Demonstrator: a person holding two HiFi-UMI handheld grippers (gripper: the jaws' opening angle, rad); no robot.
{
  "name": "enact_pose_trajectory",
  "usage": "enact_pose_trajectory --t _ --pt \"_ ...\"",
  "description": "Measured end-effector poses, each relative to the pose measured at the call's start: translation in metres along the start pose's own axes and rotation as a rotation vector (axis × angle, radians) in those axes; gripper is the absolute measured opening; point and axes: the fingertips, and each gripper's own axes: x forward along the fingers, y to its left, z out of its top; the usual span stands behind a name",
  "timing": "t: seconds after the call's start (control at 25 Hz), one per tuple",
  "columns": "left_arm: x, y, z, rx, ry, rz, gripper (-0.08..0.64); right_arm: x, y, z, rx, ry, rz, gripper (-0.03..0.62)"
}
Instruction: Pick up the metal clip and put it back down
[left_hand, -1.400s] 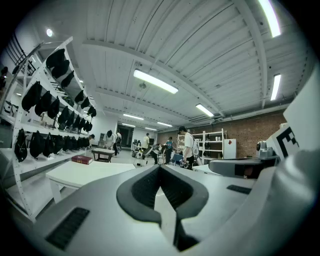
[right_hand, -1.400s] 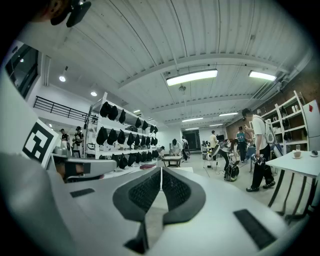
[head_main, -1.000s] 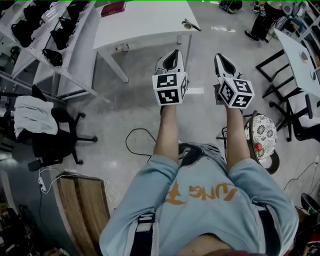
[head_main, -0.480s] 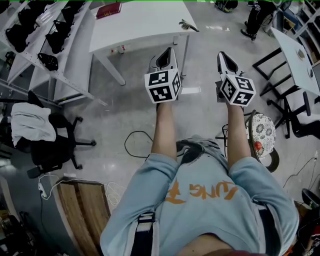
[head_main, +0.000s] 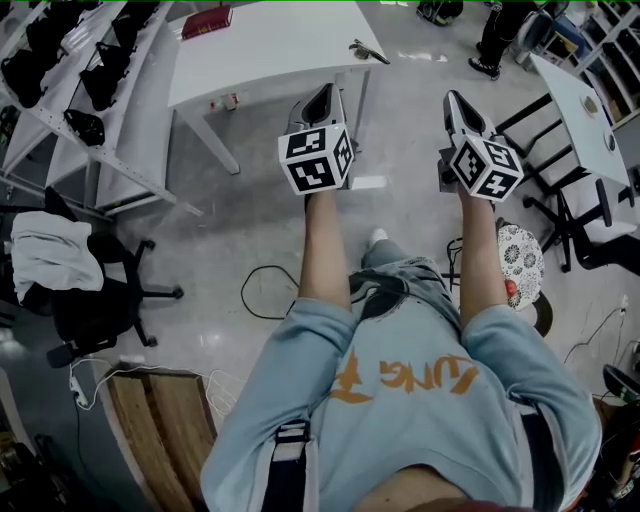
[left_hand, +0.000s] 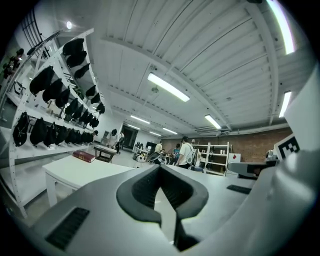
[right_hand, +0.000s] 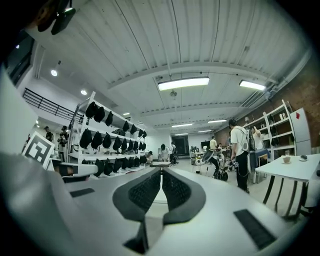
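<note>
The metal clip (head_main: 368, 50) is a small dark piece lying at the near right corner of the white table (head_main: 270, 50). Both grippers are held level in the air above the floor, short of that table. My left gripper (head_main: 320, 95) points toward the table's near edge, and its jaws meet at the tips with nothing between them (left_hand: 159, 167). My right gripper (head_main: 455, 98) is to the right of the table, also shut and empty (right_hand: 161, 171). The clip does not show in either gripper view.
A red book (head_main: 207, 20) lies at the table's far left, also seen as the red book (left_hand: 83, 156). Shelving with dark bags (head_main: 70, 70) stands left, an office chair (head_main: 80, 290) lower left, and a second table (head_main: 580, 110) with chairs right. People stand farther off (right_hand: 239, 150).
Both grippers have moved forward toward the table, which now sits closer in the head view. The jaws of both stay shut.
</note>
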Motion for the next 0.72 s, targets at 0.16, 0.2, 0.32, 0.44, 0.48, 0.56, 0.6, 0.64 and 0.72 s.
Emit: enact_pose_trajectory --t 0.16,0.2,0.32,0.44,0.48,0.56,0.6,0.64,0.72 --pt "0.006 0.008 0.011 0.001 -0.017 0.003 0.021 0.011 0.003 0.019 -0.015 -0.038 0.02 0.031" --pt "0.008 0.009 0.015 -0.004 -0.017 0.001 0.021 0.014 0.001 0.022 -0.011 -0.046 0.019 0.031" --pt "0.014 0.009 0.038 0.002 -0.05 -0.018 0.021 0.026 -0.011 0.029 0.008 -0.059 0.0 0.031" --pt "0.021 0.005 0.049 0.039 -0.073 -0.035 0.021 0.036 -0.016 0.03 0.02 -0.066 -0.006 0.031" --pt "0.024 0.005 0.048 0.047 -0.071 -0.037 0.021 0.039 -0.018 0.029 0.024 -0.067 -0.003 0.031" --pt "0.032 0.007 0.045 0.057 -0.061 -0.032 0.021 0.049 -0.019 0.025 0.031 -0.068 0.011 0.031" --pt "0.037 0.009 0.042 0.059 -0.054 -0.028 0.021 0.055 -0.021 0.023 0.034 -0.066 0.019 0.031" --pt "0.043 0.012 0.04 0.06 -0.046 -0.023 0.021 0.062 -0.025 0.019 0.041 -0.064 0.021 0.031" --pt "0.053 0.019 0.034 0.064 -0.03 -0.013 0.021 0.075 -0.044 0.012 0.072 -0.059 -0.001 0.031"
